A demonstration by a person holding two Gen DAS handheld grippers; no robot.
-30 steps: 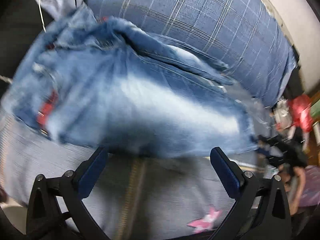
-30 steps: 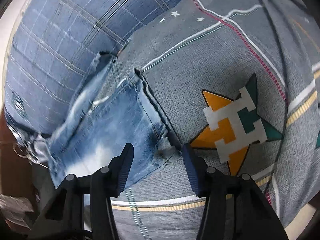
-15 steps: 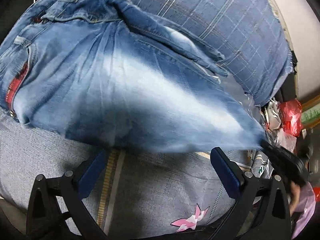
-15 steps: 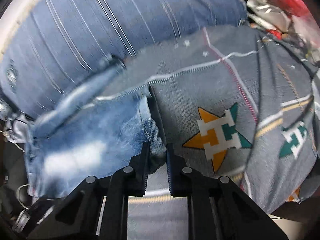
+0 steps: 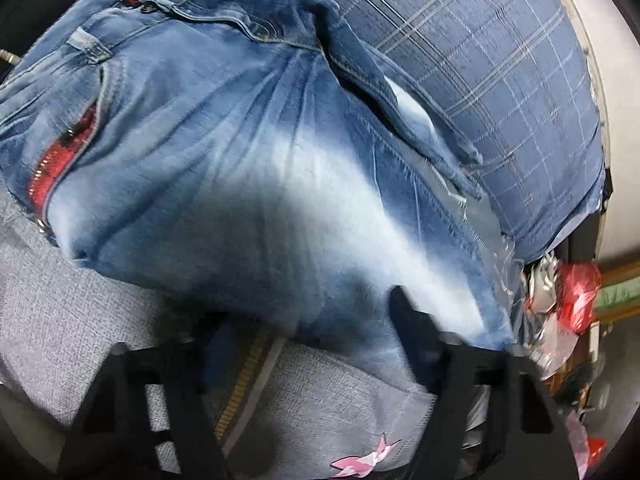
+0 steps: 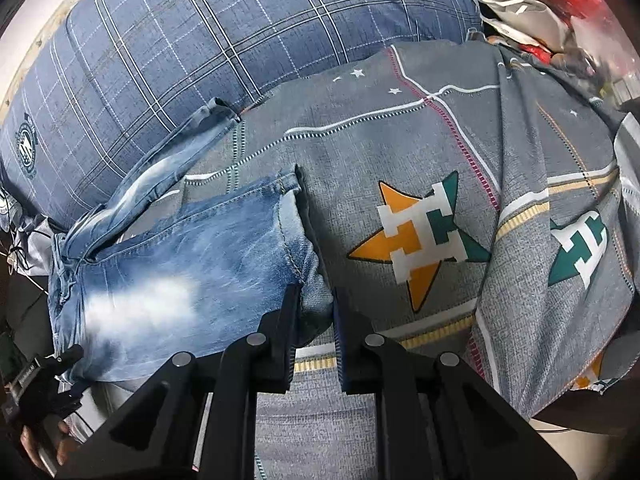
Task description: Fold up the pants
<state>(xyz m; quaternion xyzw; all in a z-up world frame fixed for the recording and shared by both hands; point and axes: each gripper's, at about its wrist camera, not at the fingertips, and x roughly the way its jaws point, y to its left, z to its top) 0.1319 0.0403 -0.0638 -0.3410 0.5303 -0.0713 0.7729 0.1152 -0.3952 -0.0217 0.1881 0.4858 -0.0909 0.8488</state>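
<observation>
Pants [image 6: 168, 280] lie on bed cover [image 6: 400, 160], waist end away from star print [image 6: 416, 236], hem just beside it; second leg trails toward plaid pillow [image 6: 200, 40]; right tongs [image 6: 316, 312] narrow, pinching hem corner; left tongs [image 5: 304, 344] blurred at leg edge, gap state cannot tell; risk: shallow corner bite slips under denim weight; loose leg drags, skews fold.
</observation>
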